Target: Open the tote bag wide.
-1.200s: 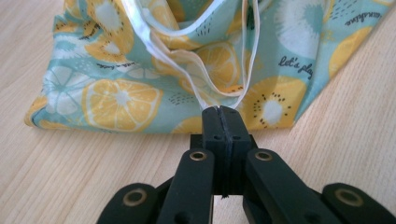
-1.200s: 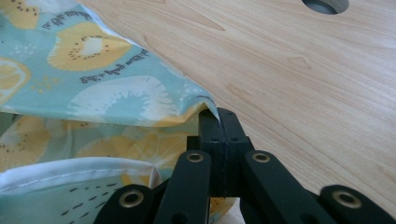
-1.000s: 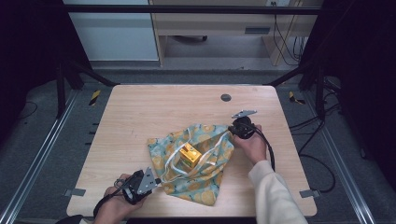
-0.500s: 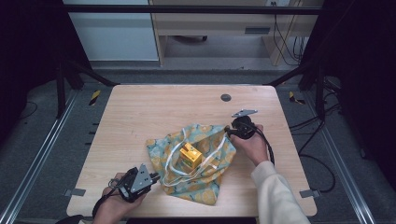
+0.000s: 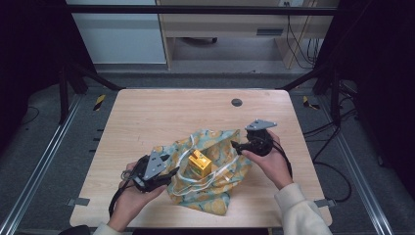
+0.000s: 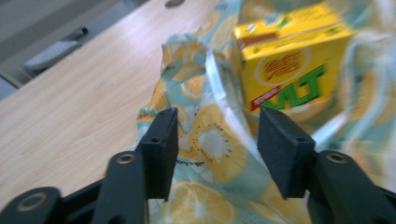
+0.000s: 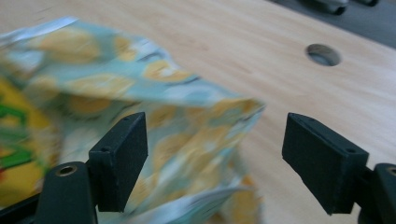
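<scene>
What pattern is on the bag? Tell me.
Citrus and kiwi slices on pale blue-green cloth, on the bag; clearest in the left gripper view.

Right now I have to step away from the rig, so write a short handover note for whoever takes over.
Left gripper: open at the near left edge of the fruit-print bag, a fold of fabric between its jaws, not clamped.
Right gripper: open at the bag's right edge, the fabric corner between its jaws, not gripped.
The yellow drink carton stands upright on the bag, which lies spread and crumpled on the wooden table, white handles loose around the carton.
Done: both grippers lined up on the bag.
Left: probably close on the fabric, then handle the bag around the carton.
</scene>
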A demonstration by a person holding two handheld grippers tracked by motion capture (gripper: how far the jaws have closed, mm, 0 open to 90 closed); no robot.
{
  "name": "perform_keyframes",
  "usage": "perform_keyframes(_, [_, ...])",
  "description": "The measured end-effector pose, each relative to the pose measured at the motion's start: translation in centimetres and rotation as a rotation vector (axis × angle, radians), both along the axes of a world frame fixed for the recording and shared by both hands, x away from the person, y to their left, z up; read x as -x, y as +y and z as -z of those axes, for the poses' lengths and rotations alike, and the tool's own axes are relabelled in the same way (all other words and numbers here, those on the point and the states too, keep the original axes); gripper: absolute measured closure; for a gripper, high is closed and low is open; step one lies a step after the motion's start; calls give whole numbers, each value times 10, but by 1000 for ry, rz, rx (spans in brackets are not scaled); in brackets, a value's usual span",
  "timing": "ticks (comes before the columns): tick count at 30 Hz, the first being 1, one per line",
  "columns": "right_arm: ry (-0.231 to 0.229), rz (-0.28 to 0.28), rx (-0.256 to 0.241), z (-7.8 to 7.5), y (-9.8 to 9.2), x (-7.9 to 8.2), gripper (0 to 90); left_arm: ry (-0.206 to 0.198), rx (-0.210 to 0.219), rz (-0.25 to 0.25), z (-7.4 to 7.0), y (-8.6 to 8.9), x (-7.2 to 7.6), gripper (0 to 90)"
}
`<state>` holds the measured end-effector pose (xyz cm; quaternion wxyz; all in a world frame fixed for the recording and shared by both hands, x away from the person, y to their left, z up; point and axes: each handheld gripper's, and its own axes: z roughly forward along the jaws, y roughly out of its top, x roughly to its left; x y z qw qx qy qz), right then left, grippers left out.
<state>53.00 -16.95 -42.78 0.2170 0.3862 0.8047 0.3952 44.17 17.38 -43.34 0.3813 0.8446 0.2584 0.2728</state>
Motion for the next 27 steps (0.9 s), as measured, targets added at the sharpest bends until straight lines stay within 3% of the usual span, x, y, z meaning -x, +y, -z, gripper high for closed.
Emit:
perform_keyframes(3, [13, -26, 26, 7, 4, 13, 230, 46, -25, -9, 11, -3, -13, 543])
perform_keyframes(7, [25, -63, 53, 19, 7, 33, 279, 99, -32, 10, 24, -6, -21, 731])
perform_keyframes(10, [33, -81, 70, 29, 7, 45, 312, 125, -62, 11, 29, -7, -23, 848])
perform_keyframes(12, [41, -89, 76, 35, 6, 50, 322, 142, -104, 10, 32, -6, -23, 890])
perform_keyframes(17, [82, -102, 89, 51, 2, 58, 342, 154, -166, -13, 34, 4, -18, 900])
perform_keyframes(20, [98, -114, 127, 57, 1, 61, 342, 173, -189, -24, 34, 12, -14, 900])
perform_keyframes(25, [71, -100, 99, 50, -3, 65, 260, 184, -171, -24, 30, 23, -8, 900])
perform_keyframes(27, [54, -92, 76, 43, -4, 68, 203, 164, -152, -28, 26, 25, -6, 875])
